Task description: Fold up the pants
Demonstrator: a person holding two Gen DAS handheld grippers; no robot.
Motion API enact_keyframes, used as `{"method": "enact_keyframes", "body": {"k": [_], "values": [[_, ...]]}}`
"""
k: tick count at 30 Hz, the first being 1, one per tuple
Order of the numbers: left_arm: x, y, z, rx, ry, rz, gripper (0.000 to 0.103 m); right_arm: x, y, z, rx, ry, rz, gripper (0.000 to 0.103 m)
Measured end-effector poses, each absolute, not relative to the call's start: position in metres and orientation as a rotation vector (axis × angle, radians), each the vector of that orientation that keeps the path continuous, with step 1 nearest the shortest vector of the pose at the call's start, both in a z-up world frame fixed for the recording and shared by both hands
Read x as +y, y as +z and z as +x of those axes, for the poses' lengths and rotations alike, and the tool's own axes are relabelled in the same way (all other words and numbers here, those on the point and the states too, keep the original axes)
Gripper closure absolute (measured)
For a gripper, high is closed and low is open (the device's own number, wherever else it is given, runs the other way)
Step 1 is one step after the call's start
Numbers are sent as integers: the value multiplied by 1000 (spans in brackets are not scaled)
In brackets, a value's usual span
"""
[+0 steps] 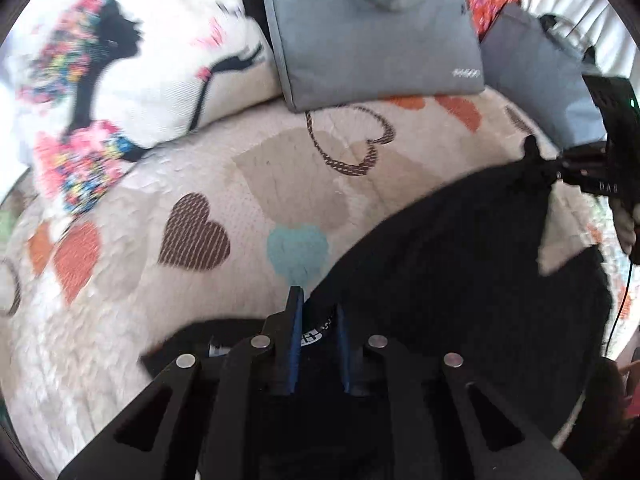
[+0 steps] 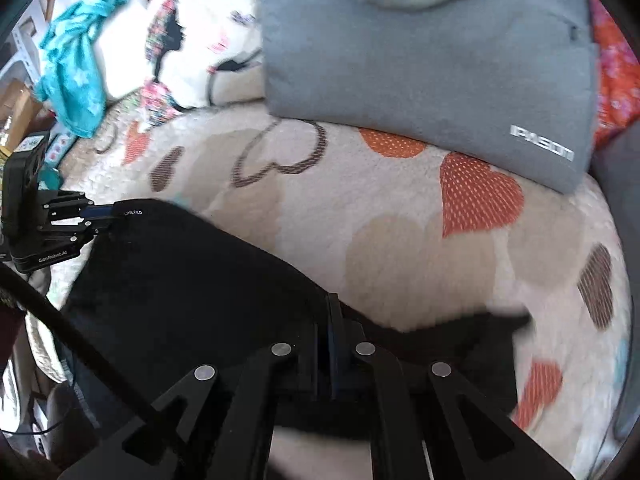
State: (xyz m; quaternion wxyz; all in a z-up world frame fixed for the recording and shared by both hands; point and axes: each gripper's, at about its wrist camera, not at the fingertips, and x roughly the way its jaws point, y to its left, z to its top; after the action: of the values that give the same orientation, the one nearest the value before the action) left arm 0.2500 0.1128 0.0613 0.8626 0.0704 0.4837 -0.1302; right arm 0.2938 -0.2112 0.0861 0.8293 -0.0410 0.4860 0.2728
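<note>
Both grippers, left (image 1: 316,312) and right (image 2: 334,320), pinched shut on black pants (image 1: 440,260) spread across heart-print blanket (image 1: 280,168). Best lifted evenly, edge taut, carried far.

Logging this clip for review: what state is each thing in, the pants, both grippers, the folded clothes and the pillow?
black pants: spread on the heart-print blanket, held at two edge points.
left gripper: shut on the pants' labelled edge.
right gripper: shut on the pants' edge.
grey folded garment: folded, lying at the blanket's far side.
printed pillow: lying beside the grey garment.
</note>
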Motion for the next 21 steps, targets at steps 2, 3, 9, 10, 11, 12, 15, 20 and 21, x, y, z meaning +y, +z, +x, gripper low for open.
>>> {"method": "enact_keyframes", "body": {"k": [2, 3, 9, 10, 11, 12, 15, 20, 21], "values": [[117, 75, 214, 988, -260, 116, 88, -214, 96, 264, 1028, 590, -65, 99], [115, 78, 199, 979, -256, 94, 88, -216, 99, 244, 1031, 598, -59, 99], [114, 68, 91, 987, -211, -62, 88, -220, 79, 132, 1132, 642, 17, 99], [114, 61, 76, 1004, -203, -100, 86, -221, 71, 120, 1155, 640, 30, 99], [116, 52, 66, 1028, -191, -147, 83, -222, 62, 108, 1182, 637, 38, 98], [119, 42, 56, 1064, -167, -194, 81, -223, 51, 98, 1214, 630, 42, 98], [126, 29, 36, 1122, -155, -306, 79, -233, 39, 73, 1247, 558, 62, 91], [142, 53, -13, 1034, -105, -344, 77, -285, 56, 46, 1169, 448, 203, 59], [147, 57, -22, 1018, -83, -352, 74, -303, 60, 41, 1138, 397, 234, 57]]}}
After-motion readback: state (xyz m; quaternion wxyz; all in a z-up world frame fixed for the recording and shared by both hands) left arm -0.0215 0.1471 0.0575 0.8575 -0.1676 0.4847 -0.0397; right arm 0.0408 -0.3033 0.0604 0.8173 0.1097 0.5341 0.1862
